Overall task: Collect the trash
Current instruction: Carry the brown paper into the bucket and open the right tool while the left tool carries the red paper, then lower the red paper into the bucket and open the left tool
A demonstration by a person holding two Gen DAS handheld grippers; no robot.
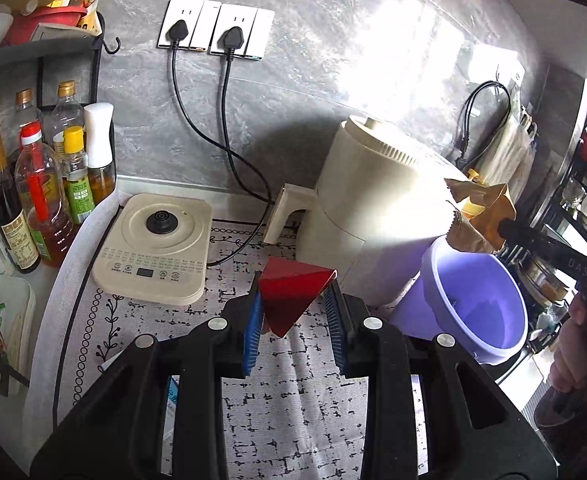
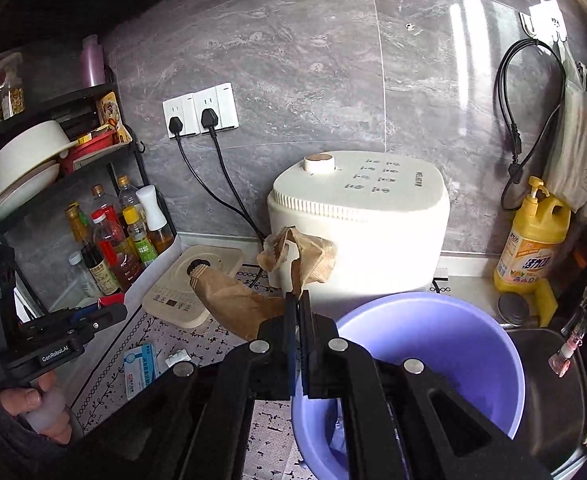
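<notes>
My left gripper (image 1: 295,300) is shut on a red pyramid-shaped carton (image 1: 291,294), held between its blue pads above the patterned mat. In the right wrist view that gripper (image 2: 109,306) shows at the left, held by a hand. My right gripper (image 2: 298,298) is shut on a crumpled brown paper bag (image 2: 245,300), which hangs in front of the cream appliance. From the left wrist view the same bag (image 1: 479,216) hovers over the rim of the purple bin (image 1: 473,304), with the right gripper (image 1: 505,226) pinching it. The purple bin (image 2: 433,352) stands just right of my right fingers.
A cream air fryer (image 2: 357,220) and a kettle base (image 1: 153,248) stand on the mat. Bottles fill a rack (image 1: 33,184) at left. A medicine box (image 2: 139,368) and a small white wrapper (image 2: 178,357) lie on the mat. A yellow detergent bottle (image 2: 531,240) stands by the sink.
</notes>
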